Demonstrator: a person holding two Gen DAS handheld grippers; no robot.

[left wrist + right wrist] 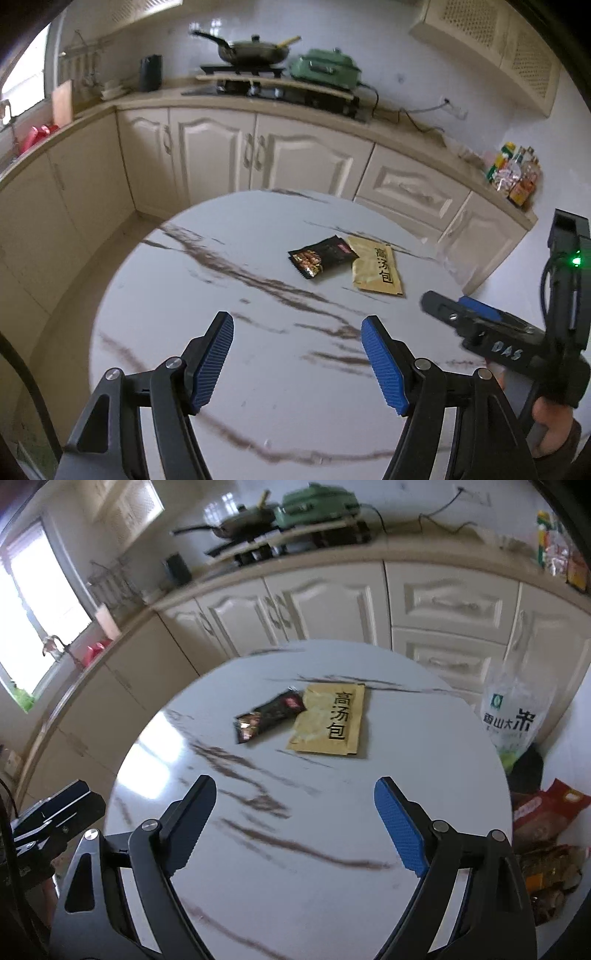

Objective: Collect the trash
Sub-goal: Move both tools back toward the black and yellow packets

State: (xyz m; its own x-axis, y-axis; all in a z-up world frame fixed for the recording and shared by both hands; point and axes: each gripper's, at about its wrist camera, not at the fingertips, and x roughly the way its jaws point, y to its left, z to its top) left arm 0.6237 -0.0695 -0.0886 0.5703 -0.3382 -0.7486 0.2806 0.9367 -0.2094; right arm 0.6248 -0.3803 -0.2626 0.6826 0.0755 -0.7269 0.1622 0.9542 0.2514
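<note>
Two empty wrappers lie side by side on a round white marble table (221, 288): a black snack wrapper (322, 257) and a tan soup sachet with black characters (376, 266). The right wrist view shows the black wrapper (269, 716), the tan sachet (328, 720) and the table (424, 760). My left gripper (297, 328) is open and empty above the table's near part, short of the wrappers. My right gripper (295, 790) is open and empty, also short of them; it shows at the right of the left wrist view (469, 317).
Cream kitchen cabinets (229, 155) run behind the table, with a stove, pan (251, 50) and green appliance (325, 68) on the counter. A clear rice bag (513, 716) and food packages (546, 812) sit on the floor right of the table.
</note>
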